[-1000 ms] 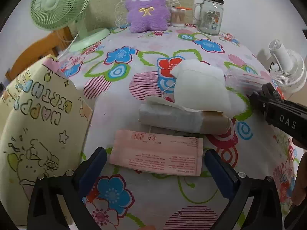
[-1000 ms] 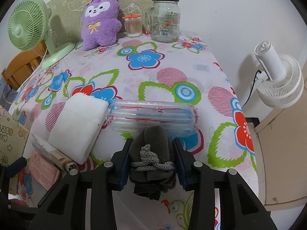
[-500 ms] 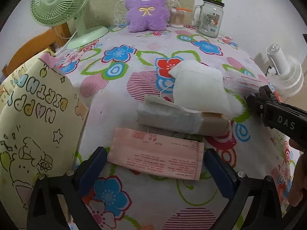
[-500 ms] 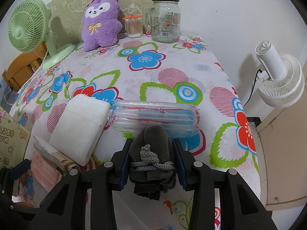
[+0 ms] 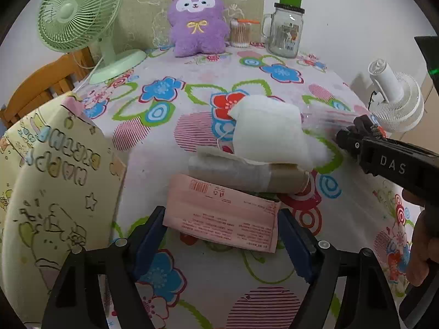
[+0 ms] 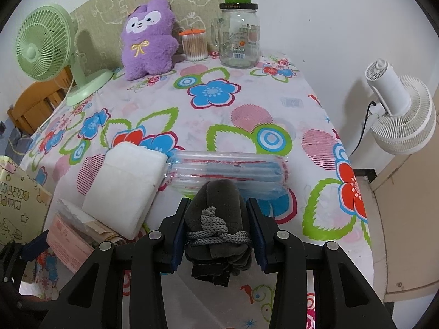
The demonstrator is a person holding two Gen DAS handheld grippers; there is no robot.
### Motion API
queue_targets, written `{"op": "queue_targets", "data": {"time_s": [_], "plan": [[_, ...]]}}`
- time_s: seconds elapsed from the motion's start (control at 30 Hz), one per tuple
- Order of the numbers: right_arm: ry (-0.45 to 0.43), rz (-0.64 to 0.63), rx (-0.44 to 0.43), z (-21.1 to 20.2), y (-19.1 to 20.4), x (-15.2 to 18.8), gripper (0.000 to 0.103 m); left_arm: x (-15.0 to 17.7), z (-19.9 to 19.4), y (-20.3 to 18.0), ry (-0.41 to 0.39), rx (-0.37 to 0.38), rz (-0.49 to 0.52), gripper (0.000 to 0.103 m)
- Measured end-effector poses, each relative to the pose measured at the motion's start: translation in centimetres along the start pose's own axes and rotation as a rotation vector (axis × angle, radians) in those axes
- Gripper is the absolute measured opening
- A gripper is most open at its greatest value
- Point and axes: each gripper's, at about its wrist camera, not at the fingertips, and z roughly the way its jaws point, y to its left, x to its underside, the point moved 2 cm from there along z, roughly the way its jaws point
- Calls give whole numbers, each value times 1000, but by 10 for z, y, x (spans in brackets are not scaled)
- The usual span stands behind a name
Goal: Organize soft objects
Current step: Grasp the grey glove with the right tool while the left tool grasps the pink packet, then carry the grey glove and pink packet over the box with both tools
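Note:
A flat pink packet (image 5: 219,208) lies on the flowered tablecloth (image 5: 192,101) between the jaws of my left gripper (image 5: 221,227). The jaws are closing, their blue pads stand right at the packet's two ends, and the packet shows no squeeze. Behind it lie a paper-wrapped roll (image 5: 241,174) and a white pad (image 5: 269,137). My right gripper (image 6: 218,219) is shut on a dark grey cloth bundle (image 6: 216,200) tied with grey cord, held just in front of a clear plastic pack (image 6: 227,170). A purple plush (image 5: 197,19) sits at the back.
A yellow birthday gift bag (image 5: 49,192) stands at the left table edge. At the back are a green fan (image 5: 74,16), a cotton swab tub (image 5: 240,33) and a glass jar (image 5: 285,33). A white fan (image 5: 395,101) stands off the table's right side.
The left gripper's jaws have come inward until they stand at the ends of the pink packet. The right gripper still holds the grey bundle in the same place.

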Motion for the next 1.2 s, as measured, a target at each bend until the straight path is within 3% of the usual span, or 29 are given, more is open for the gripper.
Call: {"op": "queue_targets", "data": {"time_s": [0.43, 1.2], "plan": [[-57, -14, -8, -36, 13, -5, 43, -4, -34, 7, -75, 19, -20, 82], [-189, -95, -40, -126, 68, -9, 43, 2, -120, 36, -209, 24, -61, 82]]}}
